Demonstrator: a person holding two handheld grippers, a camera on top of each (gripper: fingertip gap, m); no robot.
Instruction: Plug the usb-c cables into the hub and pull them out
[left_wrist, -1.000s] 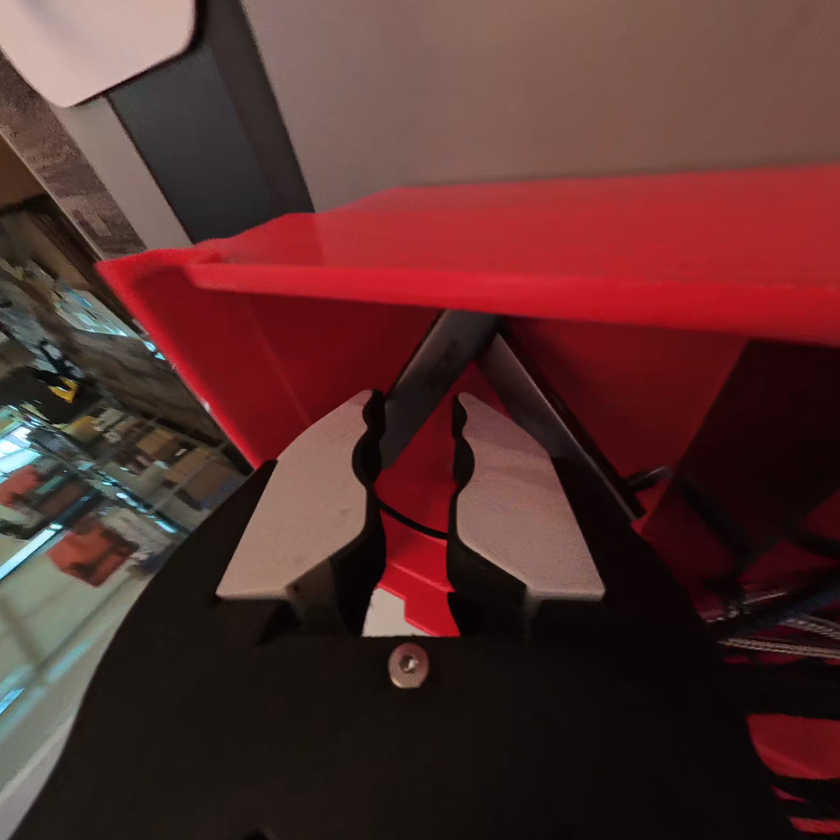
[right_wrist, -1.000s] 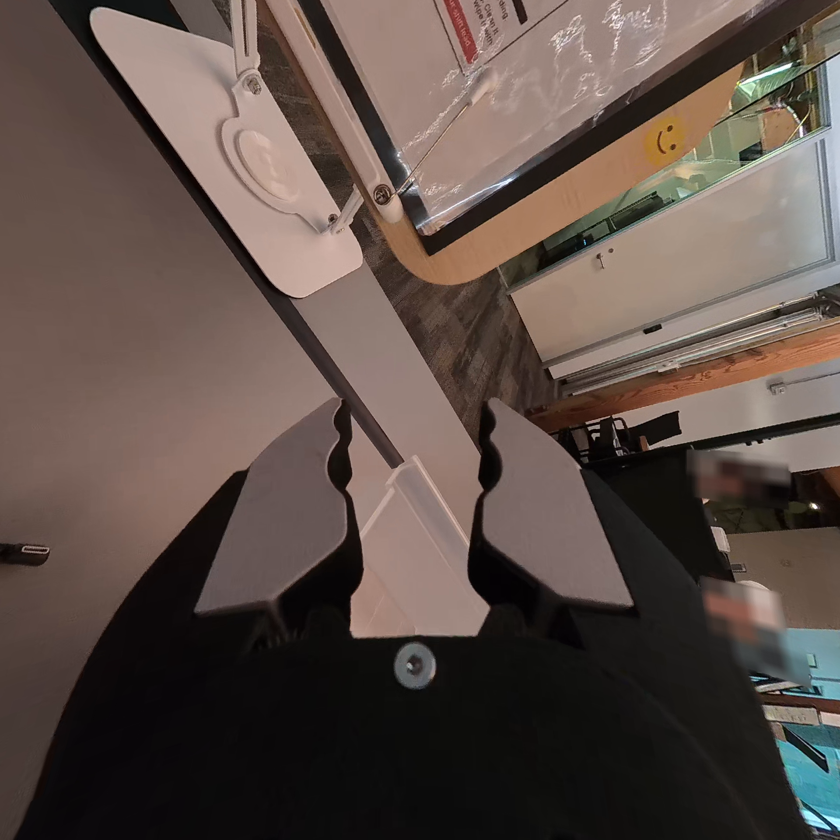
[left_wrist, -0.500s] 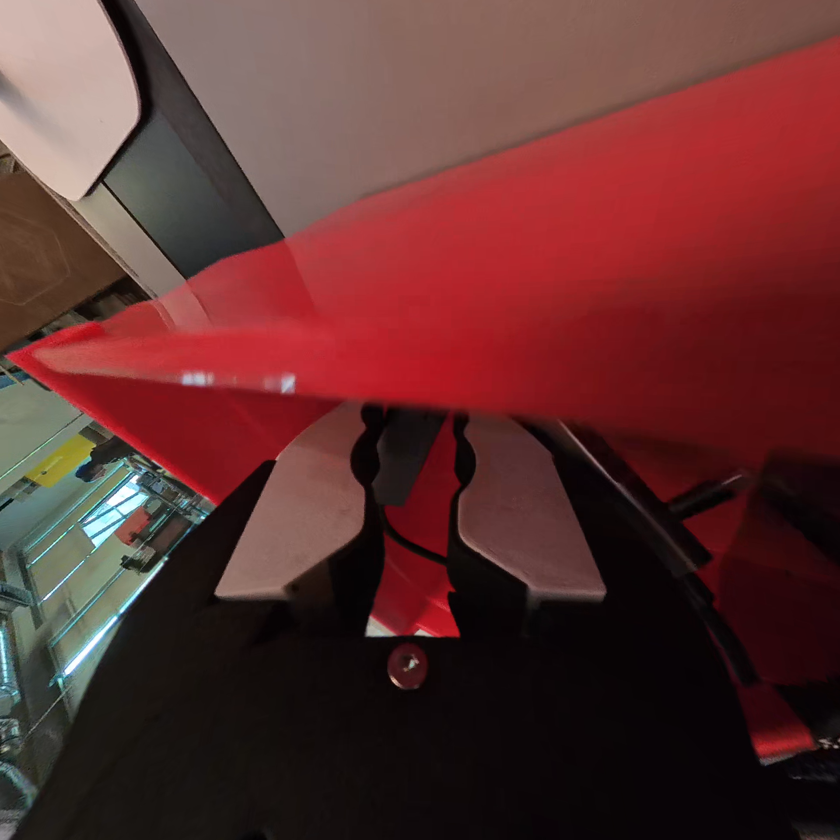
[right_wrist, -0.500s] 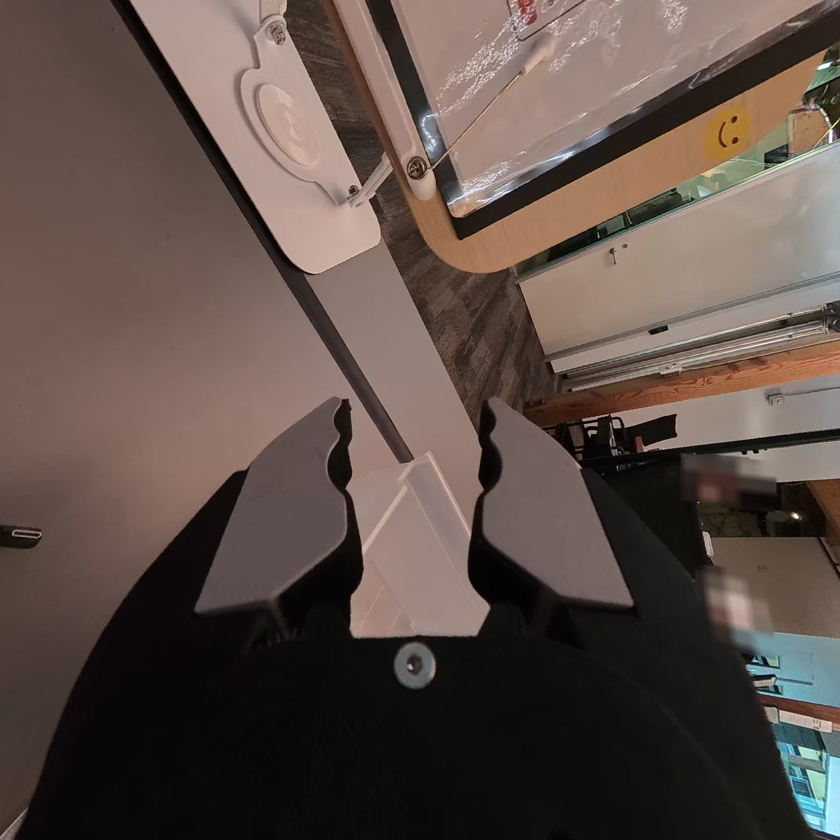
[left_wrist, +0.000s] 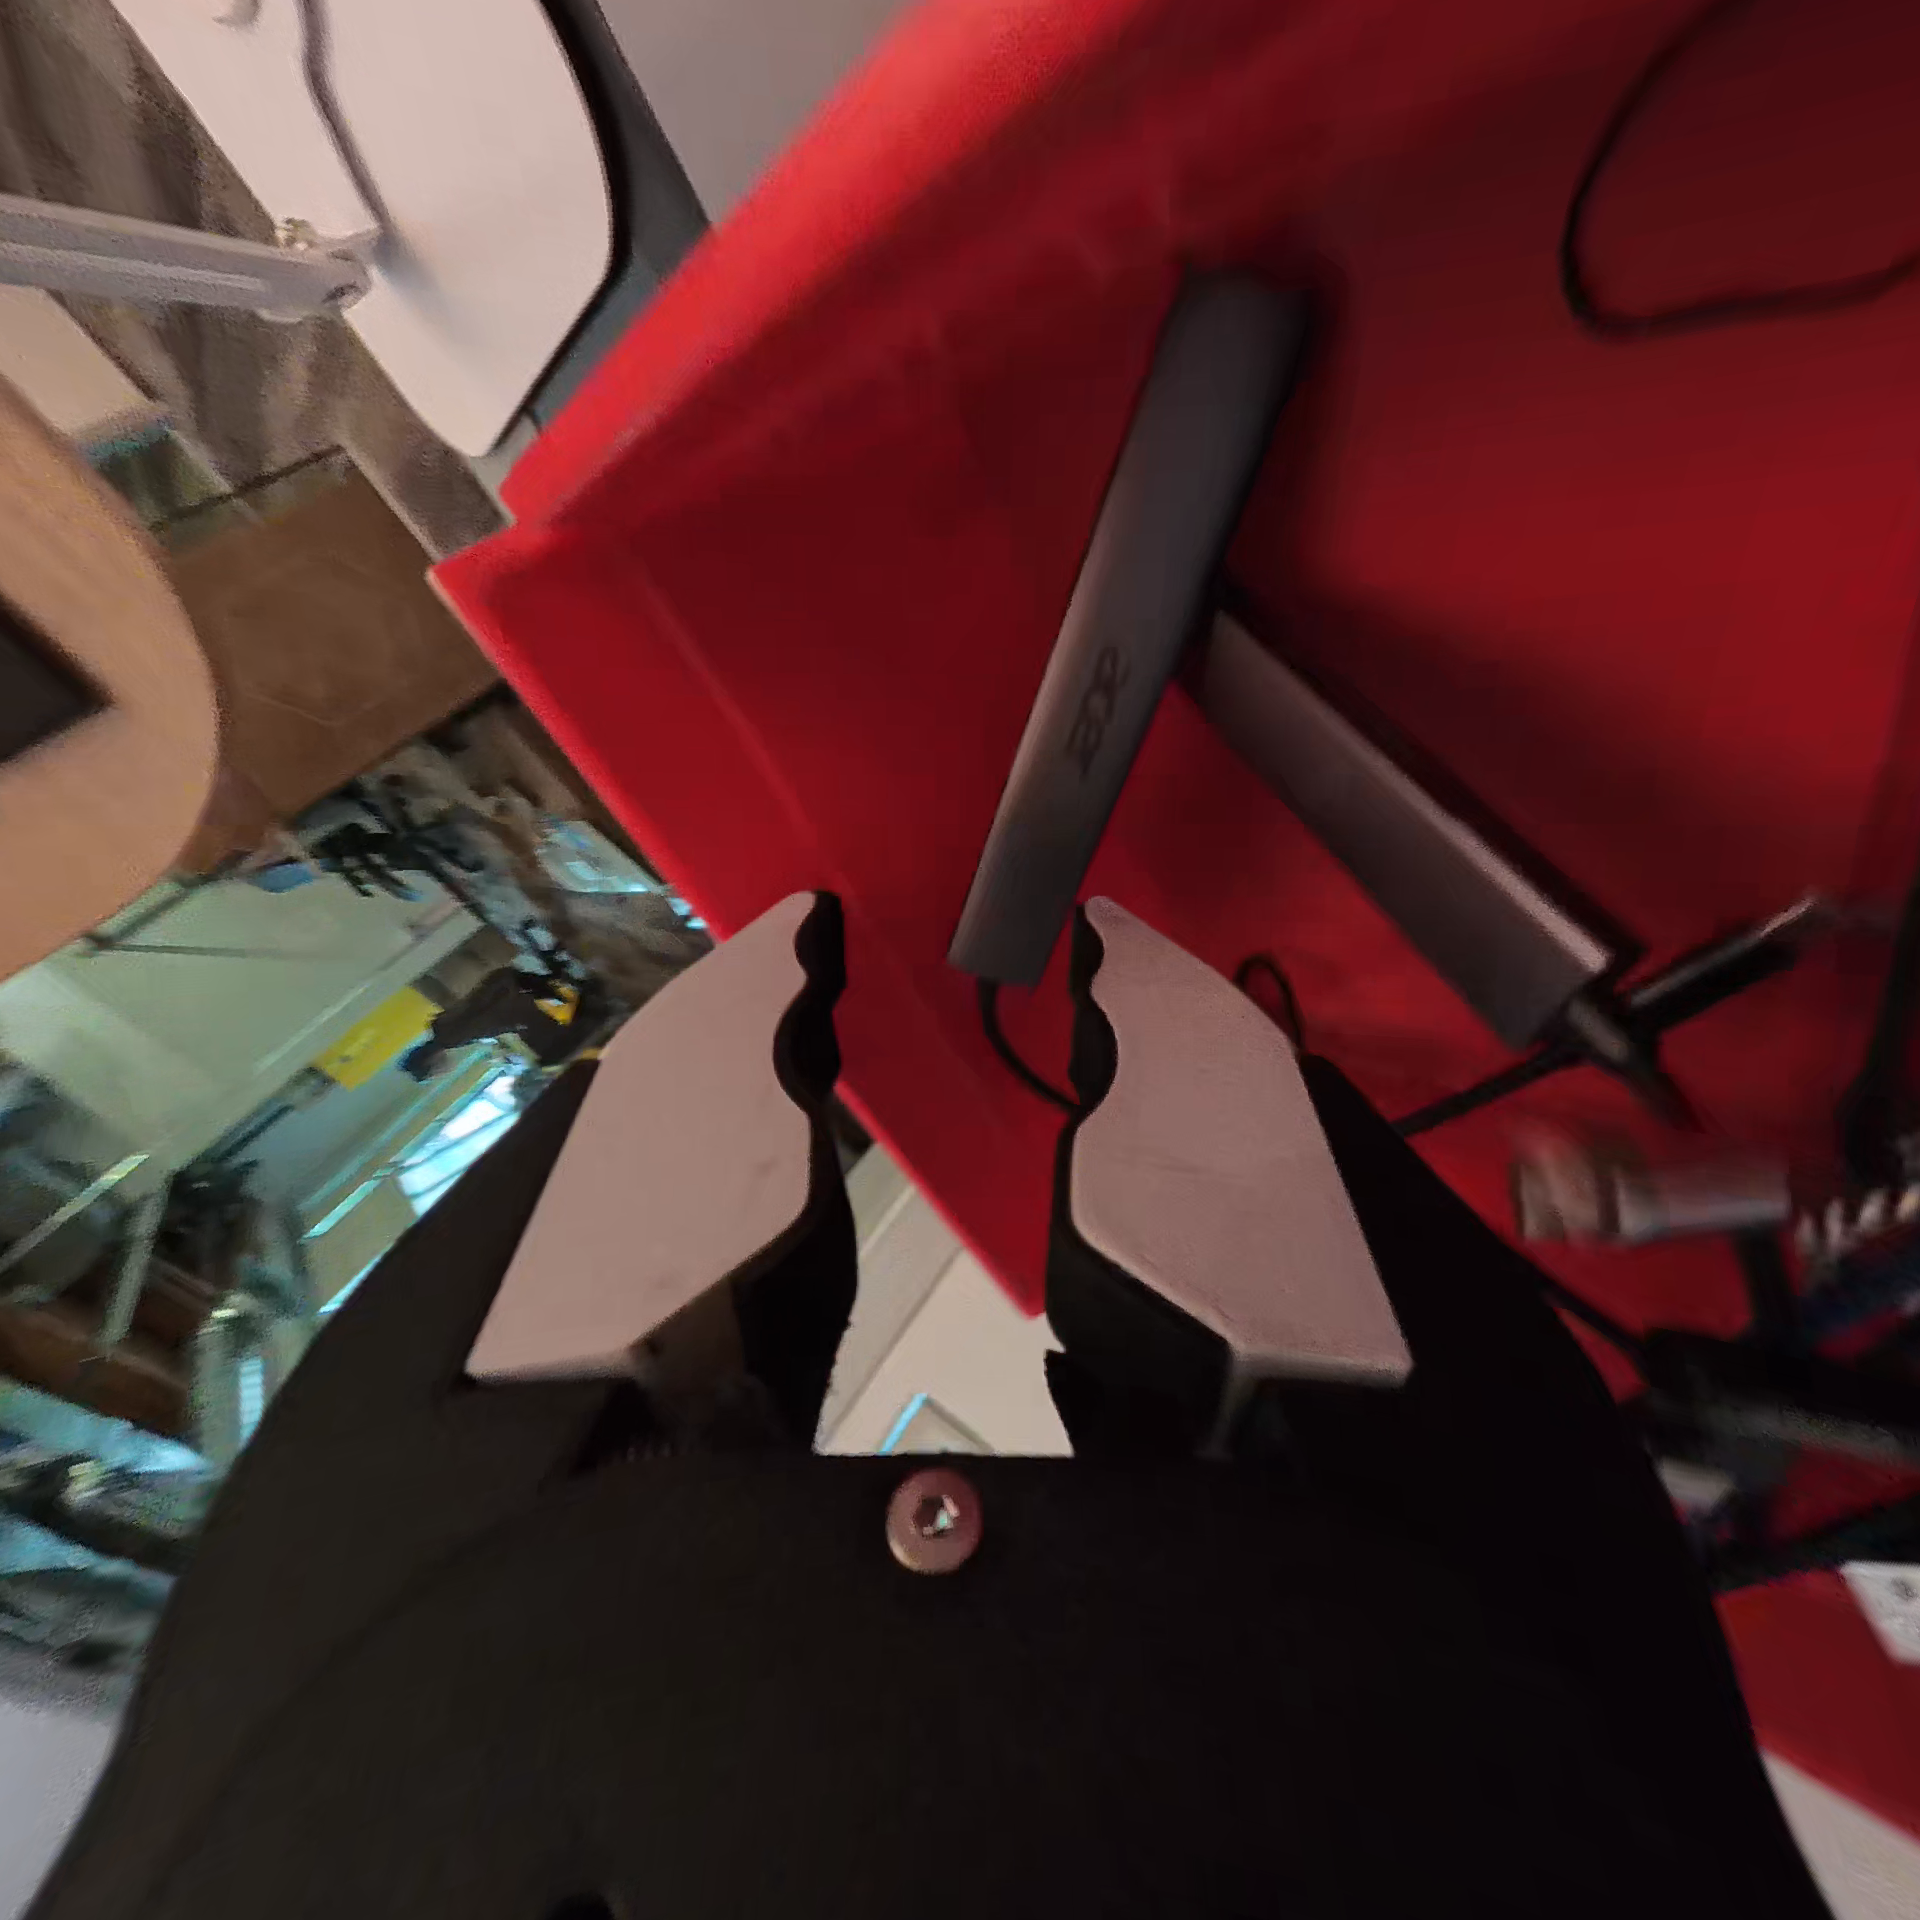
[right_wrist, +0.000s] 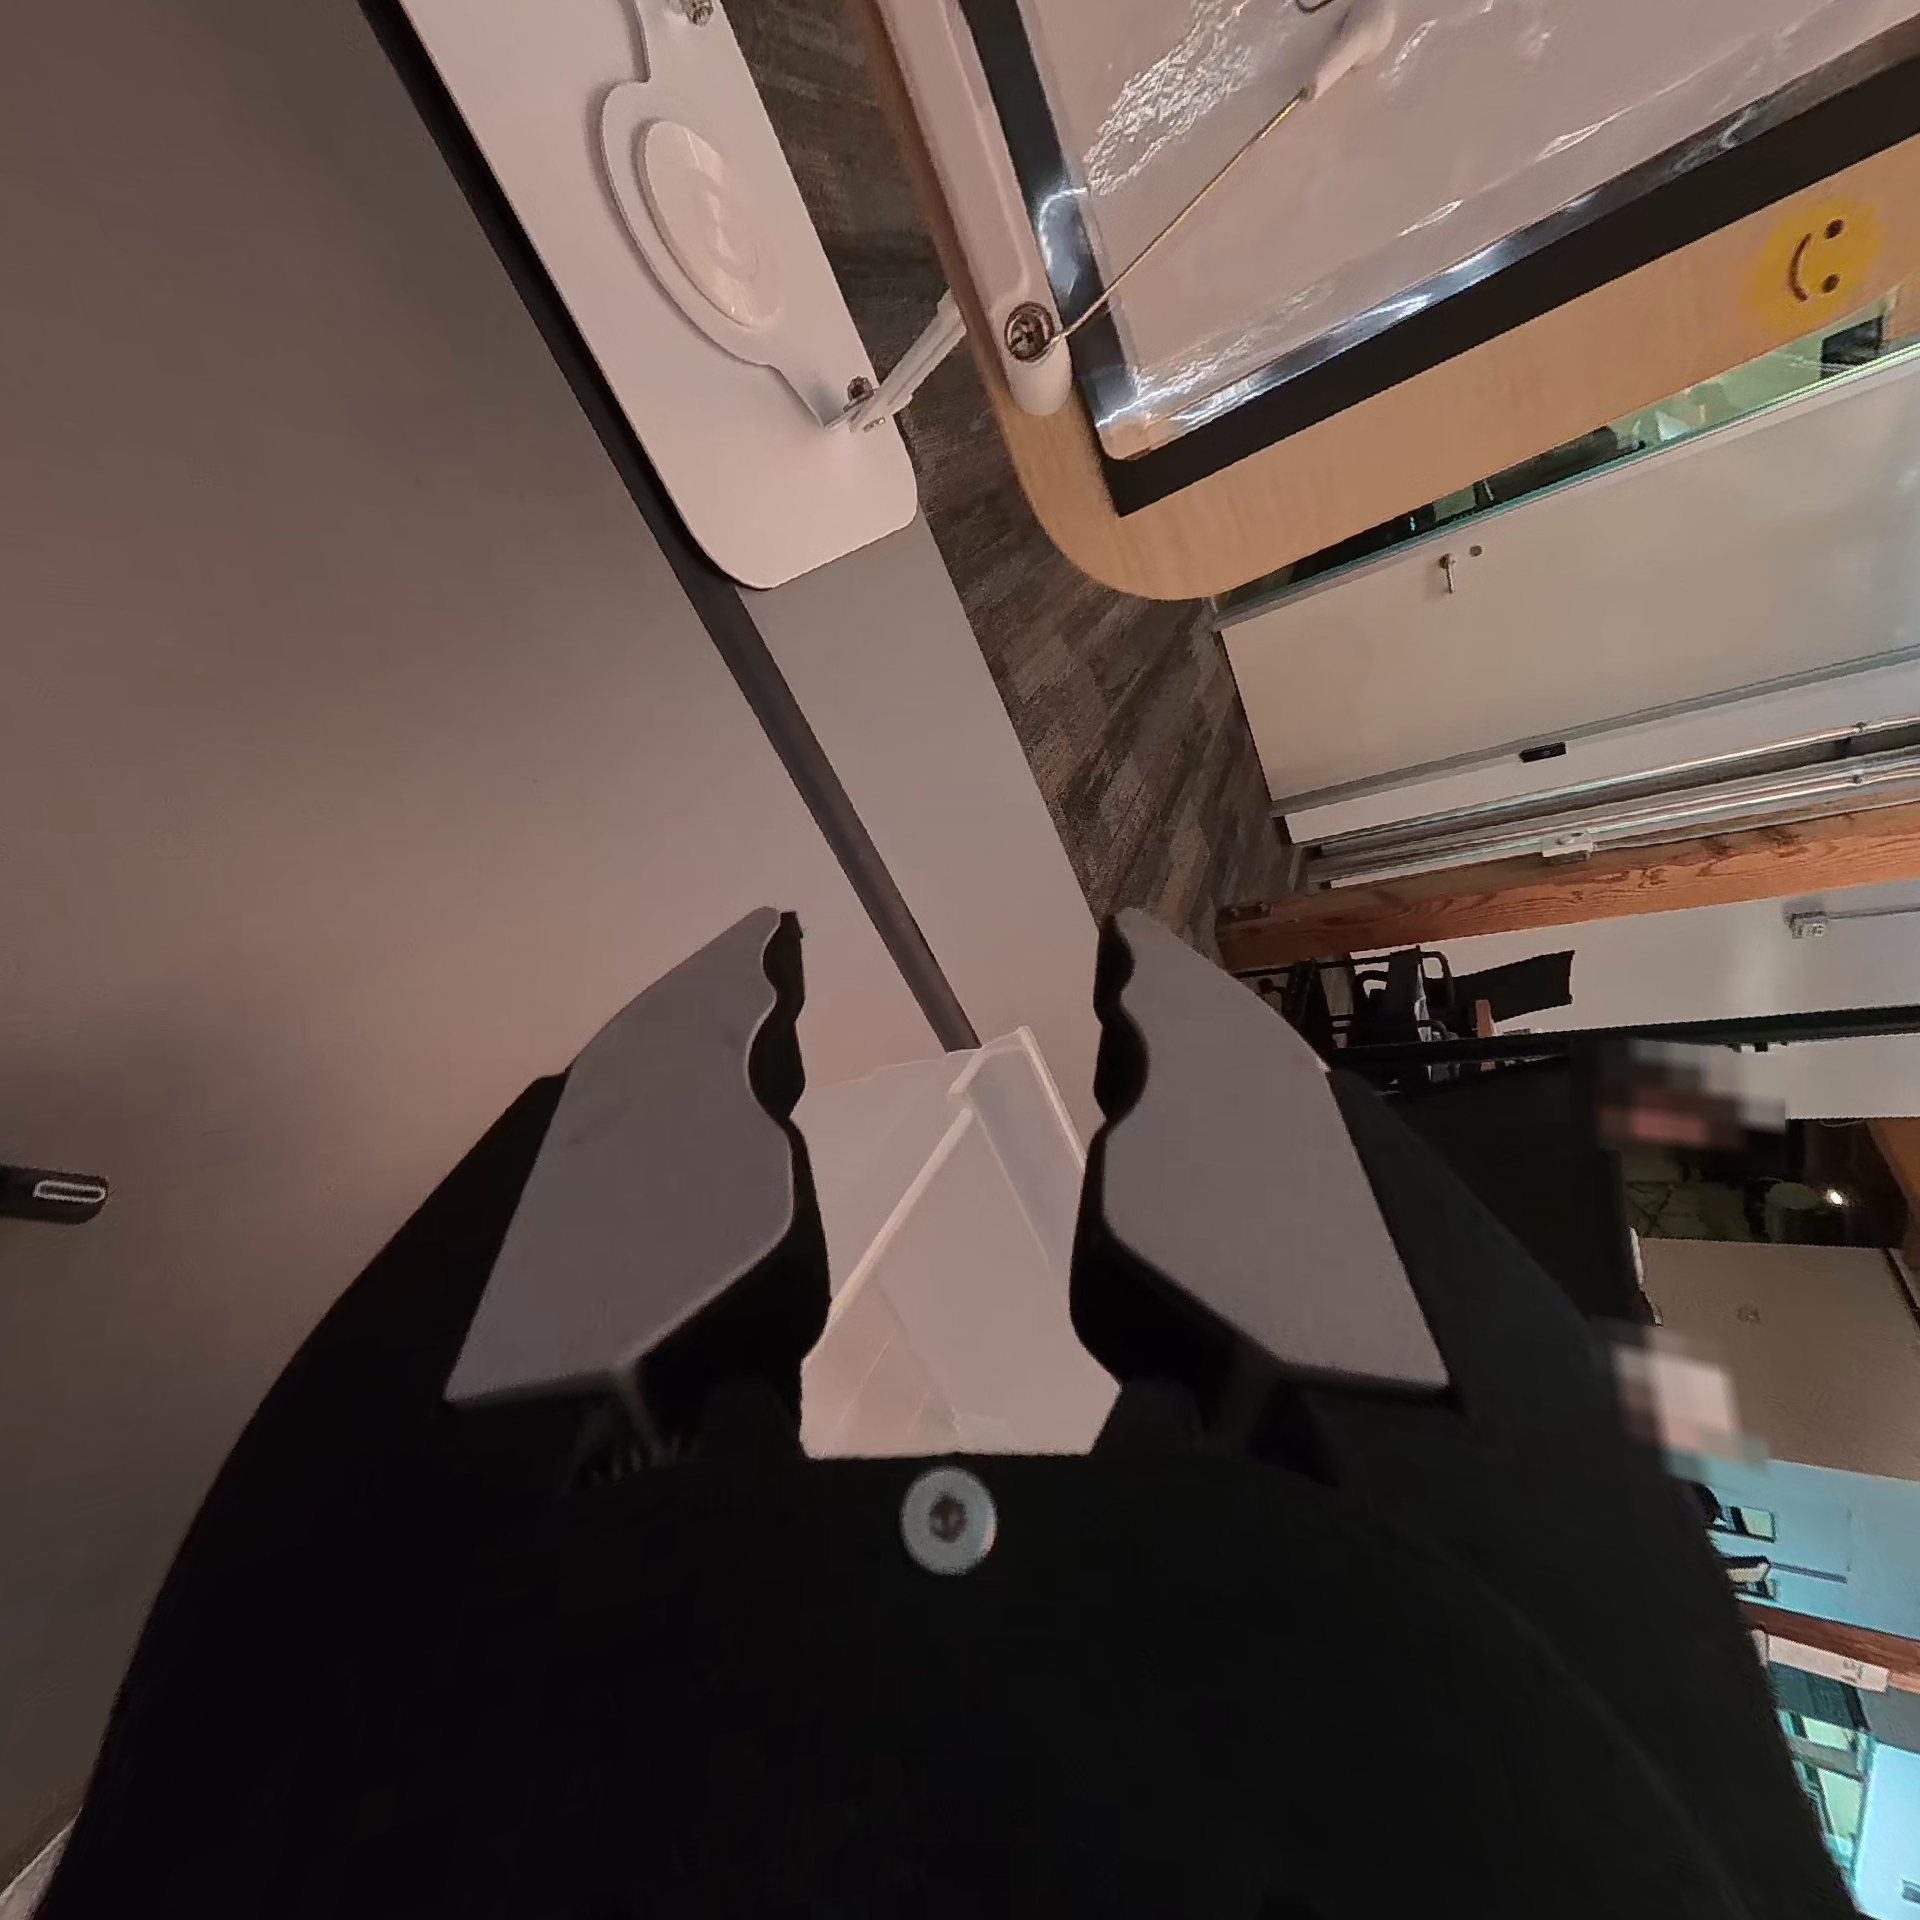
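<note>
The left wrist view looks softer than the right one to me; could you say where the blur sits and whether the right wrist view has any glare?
Left wrist view: motion blur smears the red bin edge, the background and the cables at right; the grey hub stays fairly legible. Right wrist view: sharp, with bright glare on the clear film over the board.

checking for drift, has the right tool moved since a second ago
Yes. The right tool has shifted slightly: the white plate and table edge sit farther right in its view.
</note>
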